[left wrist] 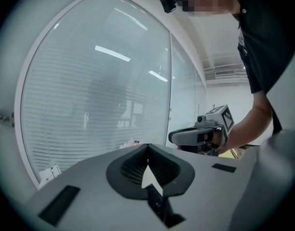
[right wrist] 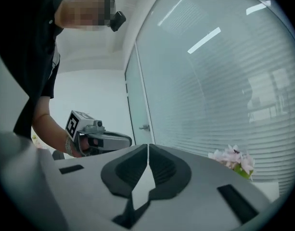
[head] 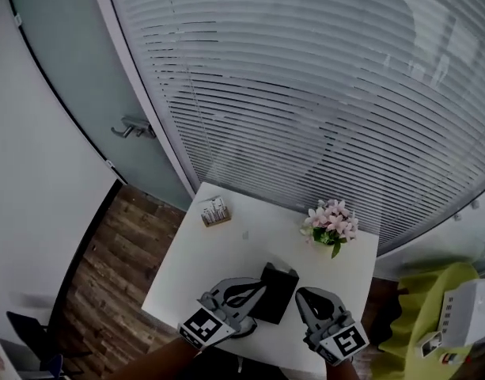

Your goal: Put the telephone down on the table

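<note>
the left tongs [left wrist: 147,146] are pinched fully together, pad against pad, with nothing caught between them. the right tongs [right wrist: 148,146] match: closed on air, no load. both point roughly level toward the blinds [head: 321,77] rather than down at the table [head: 250,240], and each one shows in the other's view, side by side and apart.

in the head view the phone [head: 275,290] is the dark boxy shape in the gap between the two tongs, under their tips and a touch nearer the left one. neither pair of tongs is touching it, and it shows in neither gripper view, so i read it as sitting below the line they point along. it looks to rest on the table, near the edge closest to me. i cannot tell whether it lies flat or is propped on one side.

past the left tongs, farther across the table, stands a small box [head: 215,212]. past the right tongs is a bunch of pink flowers [head: 331,222]. both are well clear of the phone.

my judgement: the put-down is done, with the phone out of my grip and on the table. what is left, if anything, is only to draw both tongs back.
</note>
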Action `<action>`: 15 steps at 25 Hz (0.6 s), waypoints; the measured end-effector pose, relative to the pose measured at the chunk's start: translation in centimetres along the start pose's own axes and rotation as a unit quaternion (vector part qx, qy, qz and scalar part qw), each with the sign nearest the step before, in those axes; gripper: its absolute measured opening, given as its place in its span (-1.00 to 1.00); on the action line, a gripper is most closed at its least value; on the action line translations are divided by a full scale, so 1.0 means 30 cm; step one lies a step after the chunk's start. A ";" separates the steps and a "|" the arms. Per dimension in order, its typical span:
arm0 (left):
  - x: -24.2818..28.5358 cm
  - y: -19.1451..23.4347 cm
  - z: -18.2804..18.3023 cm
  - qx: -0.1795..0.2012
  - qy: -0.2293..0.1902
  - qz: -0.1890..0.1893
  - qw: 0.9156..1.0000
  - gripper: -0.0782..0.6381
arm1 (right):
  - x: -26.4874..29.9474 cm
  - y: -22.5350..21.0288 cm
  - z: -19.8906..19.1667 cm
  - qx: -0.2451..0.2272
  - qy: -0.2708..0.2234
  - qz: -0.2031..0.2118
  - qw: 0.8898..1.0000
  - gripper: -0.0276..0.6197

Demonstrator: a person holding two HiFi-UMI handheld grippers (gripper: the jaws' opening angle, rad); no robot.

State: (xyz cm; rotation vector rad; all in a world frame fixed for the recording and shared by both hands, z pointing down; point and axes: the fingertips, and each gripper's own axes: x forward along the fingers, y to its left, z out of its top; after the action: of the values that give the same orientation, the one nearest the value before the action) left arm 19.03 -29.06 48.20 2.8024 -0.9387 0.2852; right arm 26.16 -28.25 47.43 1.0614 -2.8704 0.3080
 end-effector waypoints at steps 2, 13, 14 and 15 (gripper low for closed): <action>-0.016 -0.033 0.073 0.014 -0.017 -0.001 1.000 -0.76 | 0.003 0.057 0.073 -0.021 -0.004 0.005 1.000 -0.83; -0.048 -0.165 0.271 0.027 -0.081 -0.035 0.996 -0.76 | -0.035 0.184 0.289 -0.071 -0.040 -0.044 0.996 -0.84; -0.047 -0.168 0.280 0.025 -0.086 -0.036 0.995 -0.76 | -0.039 0.185 0.297 -0.071 -0.043 -0.050 0.995 -0.84; -0.048 -0.171 0.288 0.025 -0.091 -0.039 0.995 -0.76 | -0.043 0.186 0.305 -0.071 -0.046 -0.055 0.995 -0.84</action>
State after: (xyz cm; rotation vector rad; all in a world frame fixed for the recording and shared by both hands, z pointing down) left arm 22.12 -26.12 38.98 2.9423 -0.8673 0.0440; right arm 23.57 -25.20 37.41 1.2310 -2.8475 0.0473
